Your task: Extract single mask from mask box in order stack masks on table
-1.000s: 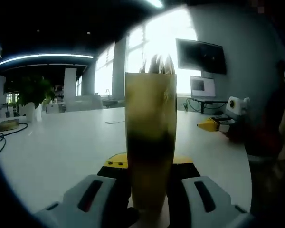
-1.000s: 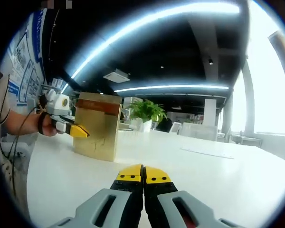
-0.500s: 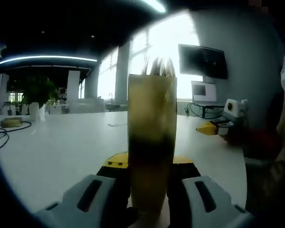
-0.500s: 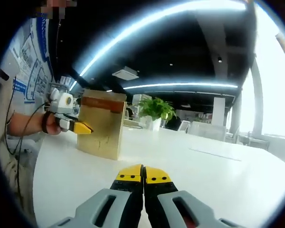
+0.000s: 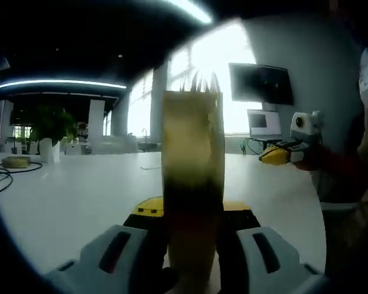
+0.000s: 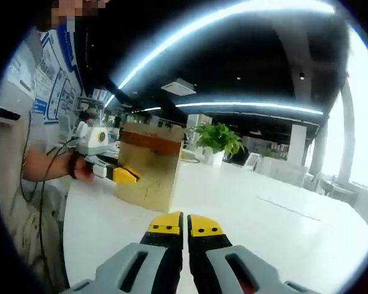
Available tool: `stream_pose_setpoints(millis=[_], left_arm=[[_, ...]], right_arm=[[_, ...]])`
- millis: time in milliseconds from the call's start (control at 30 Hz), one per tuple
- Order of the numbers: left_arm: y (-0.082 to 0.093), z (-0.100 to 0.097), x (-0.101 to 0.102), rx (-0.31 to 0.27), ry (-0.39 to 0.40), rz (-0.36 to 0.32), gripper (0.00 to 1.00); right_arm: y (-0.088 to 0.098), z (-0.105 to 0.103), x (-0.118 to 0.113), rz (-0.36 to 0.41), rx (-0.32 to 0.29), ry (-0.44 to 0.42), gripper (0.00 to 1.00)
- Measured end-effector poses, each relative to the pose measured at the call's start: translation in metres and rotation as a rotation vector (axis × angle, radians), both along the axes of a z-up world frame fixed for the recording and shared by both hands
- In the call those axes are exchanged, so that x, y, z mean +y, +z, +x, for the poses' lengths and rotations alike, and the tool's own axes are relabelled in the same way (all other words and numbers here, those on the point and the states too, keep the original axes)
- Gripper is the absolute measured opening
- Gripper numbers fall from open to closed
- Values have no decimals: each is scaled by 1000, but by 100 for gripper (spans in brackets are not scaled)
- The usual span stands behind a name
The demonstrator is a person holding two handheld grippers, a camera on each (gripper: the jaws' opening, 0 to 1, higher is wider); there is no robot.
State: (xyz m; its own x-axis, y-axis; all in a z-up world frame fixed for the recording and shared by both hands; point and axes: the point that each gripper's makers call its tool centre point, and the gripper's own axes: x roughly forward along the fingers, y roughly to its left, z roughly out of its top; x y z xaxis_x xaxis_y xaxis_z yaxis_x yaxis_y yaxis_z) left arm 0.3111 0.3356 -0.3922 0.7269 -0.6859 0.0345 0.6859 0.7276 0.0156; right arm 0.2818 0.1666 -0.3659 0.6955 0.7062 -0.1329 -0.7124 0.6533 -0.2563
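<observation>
Right gripper view: white table [image 6: 282,226] spans the frame; tan mask box [image 6: 148,166] stands upright on it, long axis vertical, opening at top. Left gripper [image 6: 124,174] clamps the box's side w/ jaws. Left gripper view: box [image 5: 192,184] is gripped edge-on between the jaws, mask edges poking up. Right gripper [image 6: 185,225] has jaws pressed together, empty, hovering over table; also seen at [image 5: 276,154].

My left gripper view is dim and backlit: window [image 5: 218,73] glare silhouettes the blurred mask box [image 5: 192,184]. Ceiling light strips [image 6: 233,18] streak and bend toward the fisheye edges.
</observation>
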Motion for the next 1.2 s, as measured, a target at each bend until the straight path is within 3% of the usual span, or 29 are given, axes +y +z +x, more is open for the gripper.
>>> stream_pose_setpoints(millis=[67, 400, 600, 733, 867, 1200], left_arm=[[0, 0, 1, -6, 1, -1, 19], [1, 0, 0, -9, -3, -15, 18], [1, 0, 0, -9, -3, -20, 19], [0, 1, 0, -6, -4, -24, 19], [0, 1, 0, -3, -6, -29, 19], [-1, 1, 0, 2, -13, -33, 19]], right_arm=[[4, -2, 4, -62, -11, 19, 0], [41, -6, 19, -219, -78, 99, 0], [67, -6, 36, -268, -64, 157, 0], [75, -8, 47, -328, -63, 197, 0], [81, -7, 59, -432, -107, 237, 0], [88, -3, 87, -606, -172, 320, 1]])
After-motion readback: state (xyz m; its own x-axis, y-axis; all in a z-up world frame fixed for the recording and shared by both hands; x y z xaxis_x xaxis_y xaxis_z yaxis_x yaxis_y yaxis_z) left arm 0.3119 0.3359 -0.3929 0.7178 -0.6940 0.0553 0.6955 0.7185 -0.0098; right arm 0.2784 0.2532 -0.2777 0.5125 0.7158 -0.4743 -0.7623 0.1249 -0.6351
